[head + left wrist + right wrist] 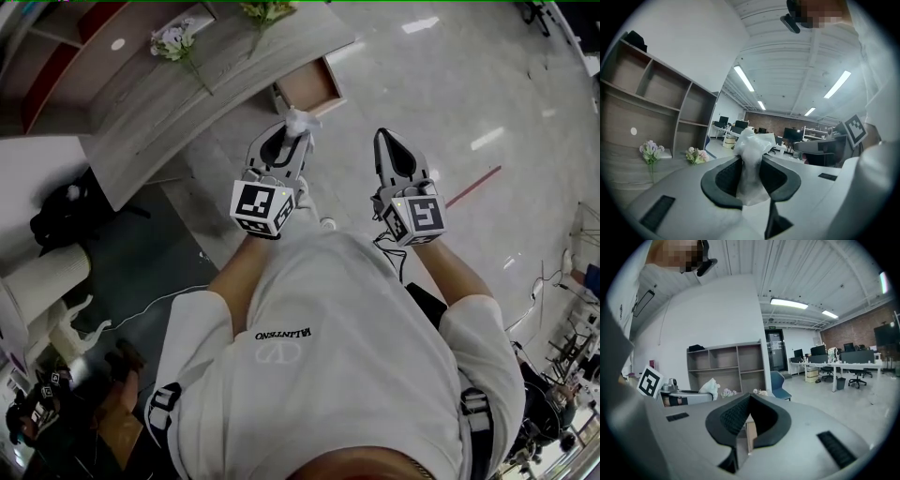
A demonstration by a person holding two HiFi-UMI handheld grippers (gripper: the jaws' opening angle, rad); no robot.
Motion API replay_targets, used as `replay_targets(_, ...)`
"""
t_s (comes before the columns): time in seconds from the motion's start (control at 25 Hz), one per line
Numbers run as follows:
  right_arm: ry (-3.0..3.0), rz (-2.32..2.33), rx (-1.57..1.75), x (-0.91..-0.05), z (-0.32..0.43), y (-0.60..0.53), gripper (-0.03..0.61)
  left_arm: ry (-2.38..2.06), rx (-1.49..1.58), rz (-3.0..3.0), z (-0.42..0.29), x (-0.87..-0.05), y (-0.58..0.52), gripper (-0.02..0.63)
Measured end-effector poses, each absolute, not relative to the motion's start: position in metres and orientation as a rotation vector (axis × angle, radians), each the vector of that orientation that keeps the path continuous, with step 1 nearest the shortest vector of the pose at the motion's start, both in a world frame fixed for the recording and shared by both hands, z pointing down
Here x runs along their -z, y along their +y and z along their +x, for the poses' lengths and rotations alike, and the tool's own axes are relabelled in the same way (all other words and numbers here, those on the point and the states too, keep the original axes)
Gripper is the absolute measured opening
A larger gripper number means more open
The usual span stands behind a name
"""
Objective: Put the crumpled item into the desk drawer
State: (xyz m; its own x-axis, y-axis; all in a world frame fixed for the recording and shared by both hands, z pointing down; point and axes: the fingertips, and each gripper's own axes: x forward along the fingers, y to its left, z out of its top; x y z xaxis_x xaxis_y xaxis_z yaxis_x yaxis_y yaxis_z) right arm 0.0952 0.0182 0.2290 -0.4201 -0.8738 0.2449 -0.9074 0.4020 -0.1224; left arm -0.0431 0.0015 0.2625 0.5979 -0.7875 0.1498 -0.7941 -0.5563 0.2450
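Note:
The crumpled white item sticks up from between the fingertips of my left gripper, which is shut on it. In the left gripper view the crumpled item fills the gap between the dark pads. The wooden desk runs across the upper left, and its drawer stands pulled out just beyond the left gripper. My right gripper hangs beside the left one over the floor, jaws shut with nothing in them. From the right gripper view, the crumpled item shows at the left.
Two small flower bunches lie on the desk top, below an open shelf unit. A black bag and a white bin sit on the floor at left. A red line marks the glossy floor at right.

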Motion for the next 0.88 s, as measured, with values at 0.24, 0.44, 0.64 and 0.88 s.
replay_targets(0.24, -2.494, 1.587, -0.371, -0.251, 0.068, -0.018, -0.002, -1.274, -0.053, 2.468, -0.052, -0.293, -0.025, 0.101)
replay_targets(0.44, -2.479, 1.516, -0.418, -0.279, 0.051, -0.046, -0.002, -1.274, -0.066, 2.419, -0.046, -0.313, -0.053, 0.101)
replay_targets(0.64, -2.466, 1.484, -0.478, -0.309, 0.044, -0.082, -0.002, -1.290, -0.080, 2.367, -0.037, -0.338, -0.085, 0.101)
replay_targets(0.88, -2.432, 1.464, -0.565, -0.368, 0.043, -0.124, -0.002, -1.321, -0.119, 2.297, -0.027, -0.393, -0.121, 0.101)
